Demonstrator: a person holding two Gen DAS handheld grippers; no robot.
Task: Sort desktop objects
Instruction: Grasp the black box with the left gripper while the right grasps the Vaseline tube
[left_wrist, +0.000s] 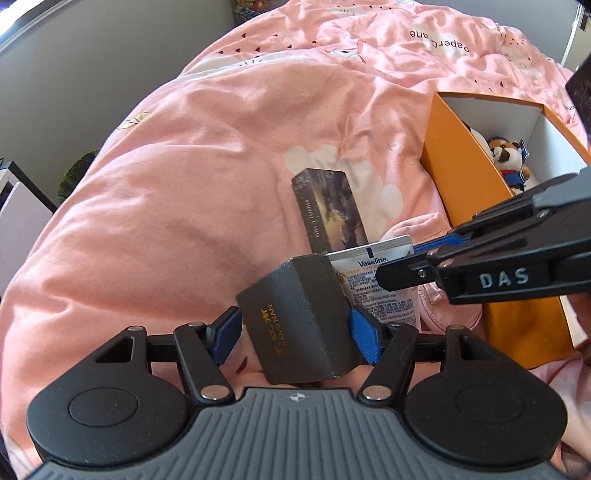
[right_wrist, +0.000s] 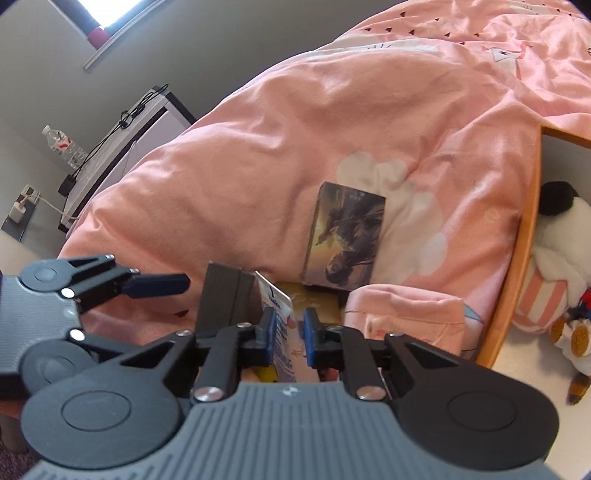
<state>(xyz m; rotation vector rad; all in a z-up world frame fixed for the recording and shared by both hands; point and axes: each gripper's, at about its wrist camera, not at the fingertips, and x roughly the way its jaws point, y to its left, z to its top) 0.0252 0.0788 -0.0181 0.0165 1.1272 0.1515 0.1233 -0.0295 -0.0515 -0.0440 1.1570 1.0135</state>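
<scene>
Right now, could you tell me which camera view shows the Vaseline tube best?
The left wrist view: the Vaseline tube shows its printed face and name. The right wrist view shows it only edge-on.

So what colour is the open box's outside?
Orange, with a white inside; the open box shows best in the left wrist view.

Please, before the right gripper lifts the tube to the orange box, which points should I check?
1. The right gripper has its fingers closed on the Vaseline tube: ok.
2. Grip firm enough for lifting: cannot tell.
3. The left gripper stands open around the dark box: ok.
4. Dark box free of the left fingers: not ok, one finger touches it.
5. The orange box has bare floor beside the plush toy: ok.
</scene>
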